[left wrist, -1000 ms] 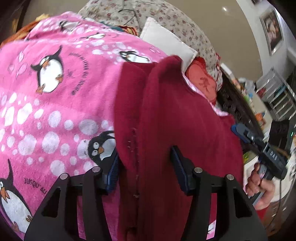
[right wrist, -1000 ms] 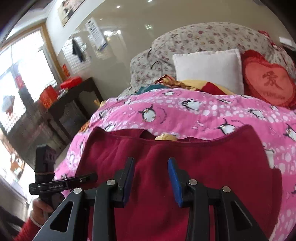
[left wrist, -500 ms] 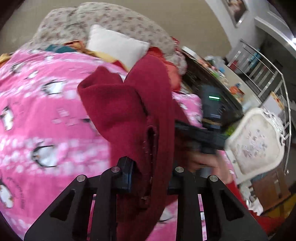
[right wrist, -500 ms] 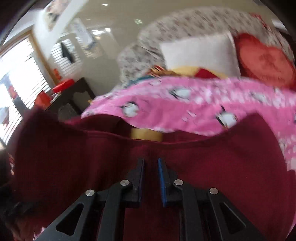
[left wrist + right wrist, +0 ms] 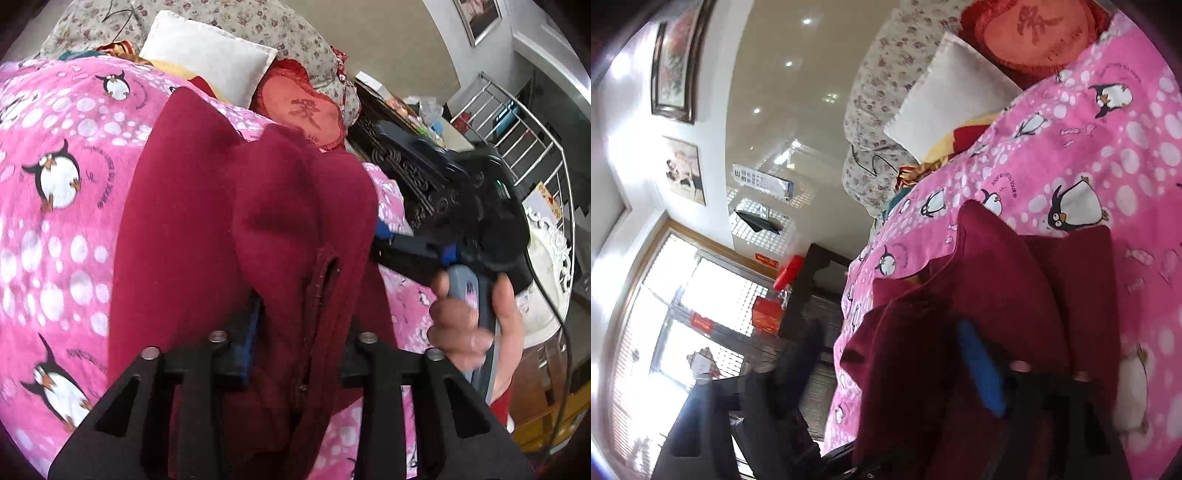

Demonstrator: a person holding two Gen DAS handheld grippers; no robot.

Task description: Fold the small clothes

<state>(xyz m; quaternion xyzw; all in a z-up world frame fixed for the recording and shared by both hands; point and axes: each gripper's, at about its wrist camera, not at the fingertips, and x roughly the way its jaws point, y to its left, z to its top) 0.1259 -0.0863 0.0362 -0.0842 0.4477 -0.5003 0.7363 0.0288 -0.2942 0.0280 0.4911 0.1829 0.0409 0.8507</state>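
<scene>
Garment (image 5: 207, 229) maroon | left jaws grip it | right jaws unclear | blanket (image 5: 55, 221) print unreadable

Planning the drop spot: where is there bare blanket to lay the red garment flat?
Free: penguin blanket left of the red garment, toward the white pillow. Crowded: right side, where the right claw and hand sit; pillows fill the head end.

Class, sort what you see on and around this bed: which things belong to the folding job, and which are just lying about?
Part of the job:
- dark red garment
- left claw, shut on the garment
- right claw, in the garment's folds

Just lying about:
- pink penguin blanket, underneath
- white pillow
- red heart cushion
- floral bedding
</scene>
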